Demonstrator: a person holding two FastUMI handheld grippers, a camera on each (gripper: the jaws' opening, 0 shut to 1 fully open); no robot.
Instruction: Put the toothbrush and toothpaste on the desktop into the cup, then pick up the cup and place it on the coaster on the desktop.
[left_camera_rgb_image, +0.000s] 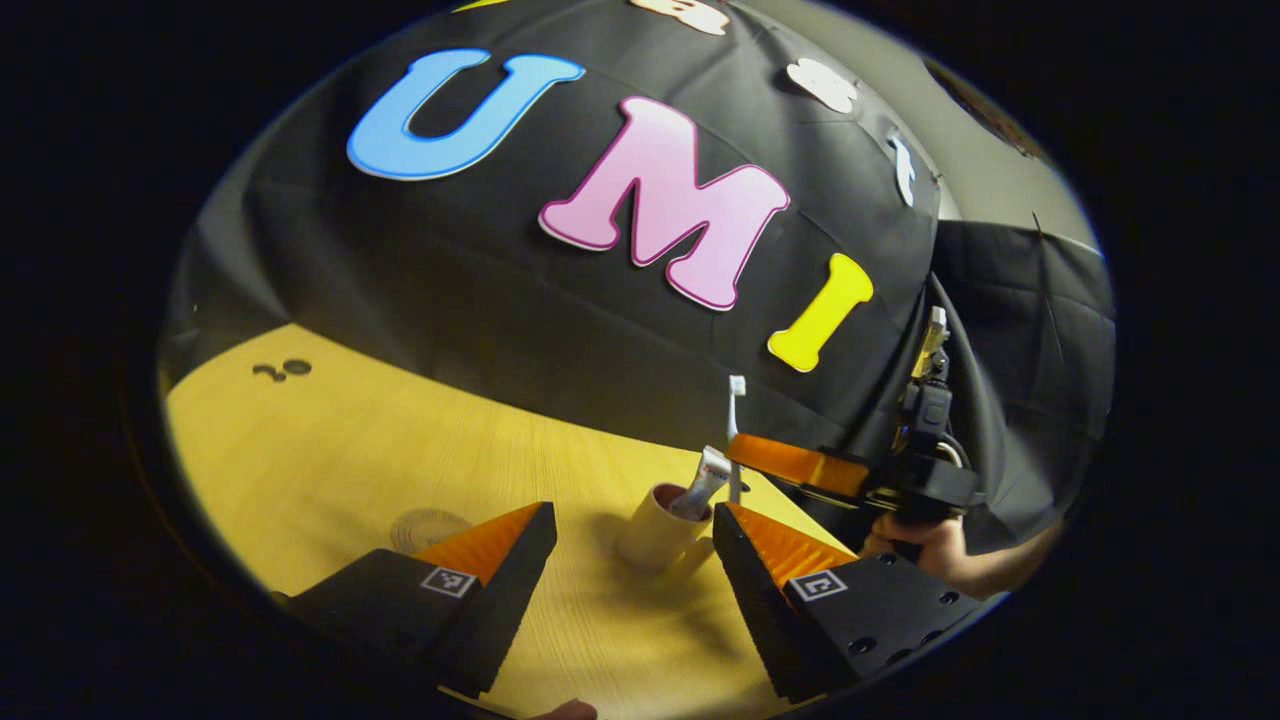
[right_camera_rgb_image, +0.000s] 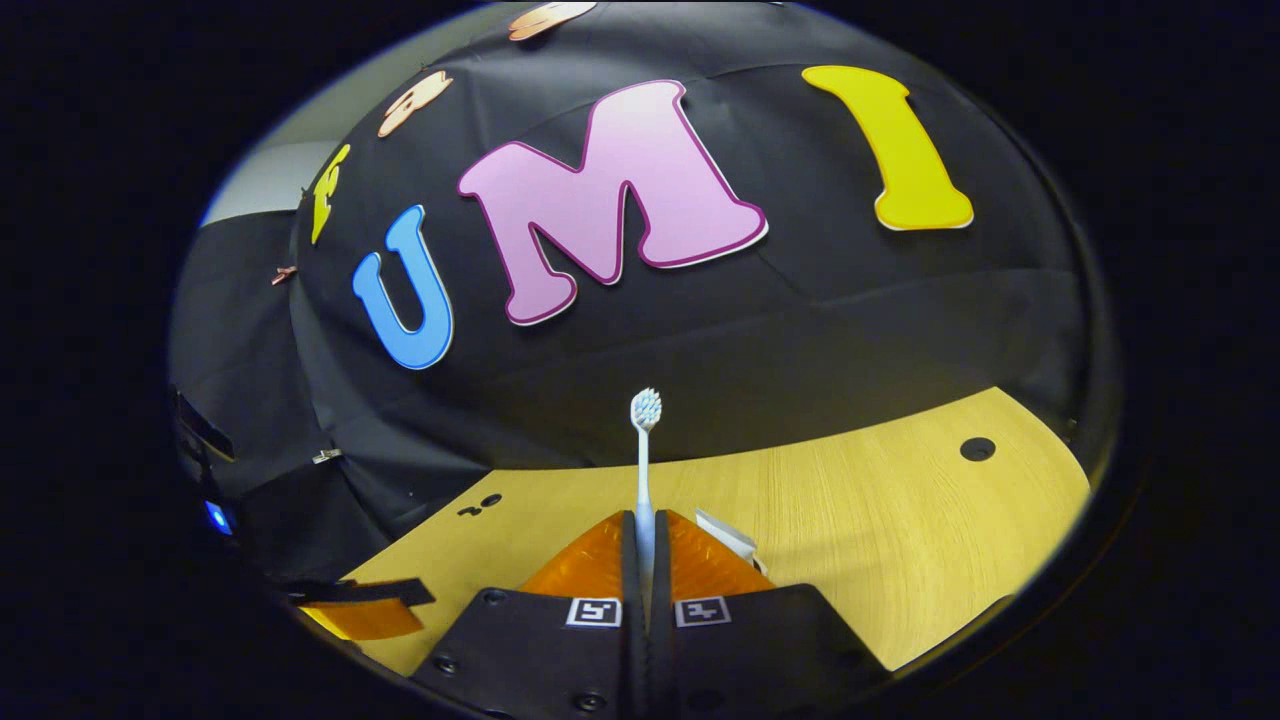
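Observation:
In the left gripper view a cream cup (left_camera_rgb_image: 655, 535) stands on the wooden desktop (left_camera_rgb_image: 330, 460) with the toothpaste tube (left_camera_rgb_image: 705, 480) leaning out of it. My left gripper (left_camera_rgb_image: 635, 520) is open, one finger on each side of the cup and short of it. The white toothbrush (left_camera_rgb_image: 737, 425) stands upright at the cup's right rim, with my right gripper (left_camera_rgb_image: 790, 465) shut on its handle. Whether its lower end is inside the cup is hidden. In the right gripper view the toothbrush (right_camera_rgb_image: 644, 470) rises from the right gripper (right_camera_rgb_image: 645, 530), beside the toothpaste's end (right_camera_rgb_image: 728, 535). A round wooden coaster (left_camera_rgb_image: 425, 525) lies left of the cup.
A hand (left_camera_rgb_image: 930, 550) holds the right gripper at the desktop's right edge. Small holes (left_camera_rgb_image: 285, 370) mark the far left of the desktop, and another hole (right_camera_rgb_image: 977, 449) sits far right in the right gripper view. The black cloth wall (left_camera_rgb_image: 500, 300) closes the back.

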